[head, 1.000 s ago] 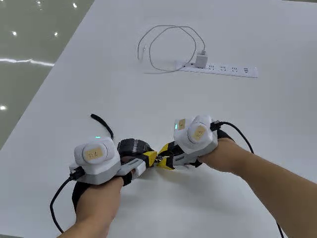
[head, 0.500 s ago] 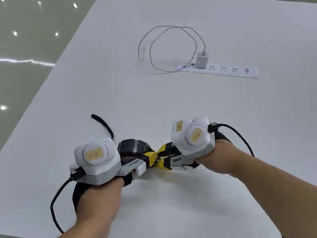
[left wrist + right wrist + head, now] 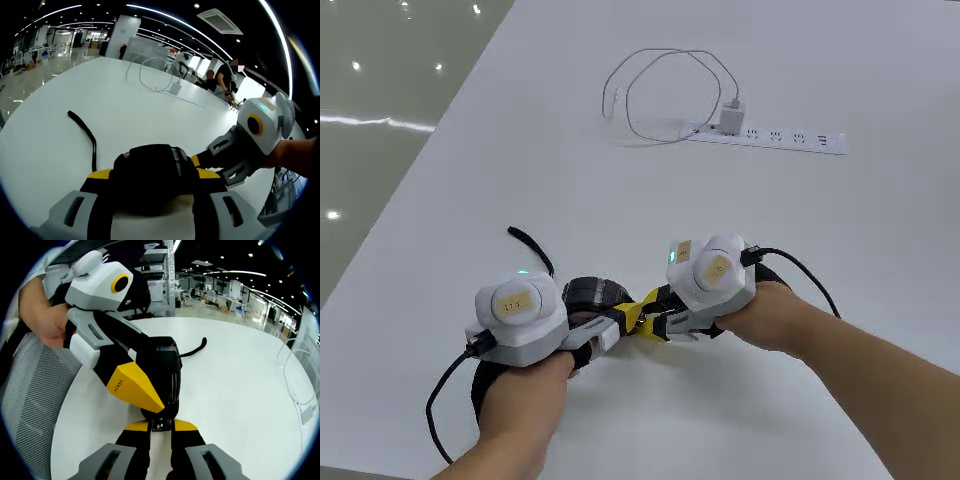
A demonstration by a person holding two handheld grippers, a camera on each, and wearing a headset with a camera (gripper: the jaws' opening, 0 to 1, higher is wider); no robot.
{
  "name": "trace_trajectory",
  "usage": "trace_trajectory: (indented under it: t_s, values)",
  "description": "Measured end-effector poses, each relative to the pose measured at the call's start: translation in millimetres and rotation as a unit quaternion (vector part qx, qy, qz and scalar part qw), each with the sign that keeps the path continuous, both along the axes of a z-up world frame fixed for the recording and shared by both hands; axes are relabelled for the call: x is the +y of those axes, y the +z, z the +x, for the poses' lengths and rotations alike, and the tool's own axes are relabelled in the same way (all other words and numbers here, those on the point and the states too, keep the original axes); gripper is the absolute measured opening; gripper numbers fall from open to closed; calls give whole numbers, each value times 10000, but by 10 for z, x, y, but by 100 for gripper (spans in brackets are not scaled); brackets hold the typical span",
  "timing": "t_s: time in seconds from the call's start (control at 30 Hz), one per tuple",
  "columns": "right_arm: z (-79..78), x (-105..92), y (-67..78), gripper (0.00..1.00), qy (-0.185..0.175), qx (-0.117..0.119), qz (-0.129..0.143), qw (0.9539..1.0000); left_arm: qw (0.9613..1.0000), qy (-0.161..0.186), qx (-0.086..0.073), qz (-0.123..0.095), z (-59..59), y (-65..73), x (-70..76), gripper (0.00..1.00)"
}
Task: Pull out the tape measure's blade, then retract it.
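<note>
Left gripper view — tape measure [image 3: 150, 175] clamped

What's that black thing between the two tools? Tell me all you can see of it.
It is a tape measure: a rounded black case, rubbery-looking, low over the white table, clamped by the left hand-held gripper. Its black strap lies on the table. The right hand-held gripper pinches the blade tip at its mouth.

Black tape measure [image 3: 590, 294], yellow-and-black left tool [image 3: 152, 173] and right tool [image 3: 161, 426], white table [image 3: 550, 170], white power strip [image 3: 775, 138].
</note>
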State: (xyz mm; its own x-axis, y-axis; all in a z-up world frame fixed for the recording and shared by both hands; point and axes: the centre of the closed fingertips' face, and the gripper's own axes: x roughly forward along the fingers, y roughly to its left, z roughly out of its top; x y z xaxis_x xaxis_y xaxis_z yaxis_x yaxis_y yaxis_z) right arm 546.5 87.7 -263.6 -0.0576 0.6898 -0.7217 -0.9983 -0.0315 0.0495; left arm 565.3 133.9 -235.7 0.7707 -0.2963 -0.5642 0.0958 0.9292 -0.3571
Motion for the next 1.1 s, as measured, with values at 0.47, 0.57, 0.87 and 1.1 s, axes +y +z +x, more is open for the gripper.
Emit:
trace_trajectory:
  t_s: [0.47, 0.57, 0.87, 1.1]
  values:
    - [54, -29, 8, 20, -206, 15, -16, 9998, 9999, -22, -121, -8, 26, 51, -1, 60]
    - [52, -30, 10, 21, -218, 14, -12, 9998, 9999, -15, -133, -34, 52, 58, 2, 61]
    - [55, -57, 36, 28, -317, 30, -3, 9995, 9997, -94, -207, -53, 57, 98, -38, 67]
    - [62, -92, 76, 29, -409, 23, 42, 9992, 9996, -122, -240, -29, 54, 126, -35, 68]
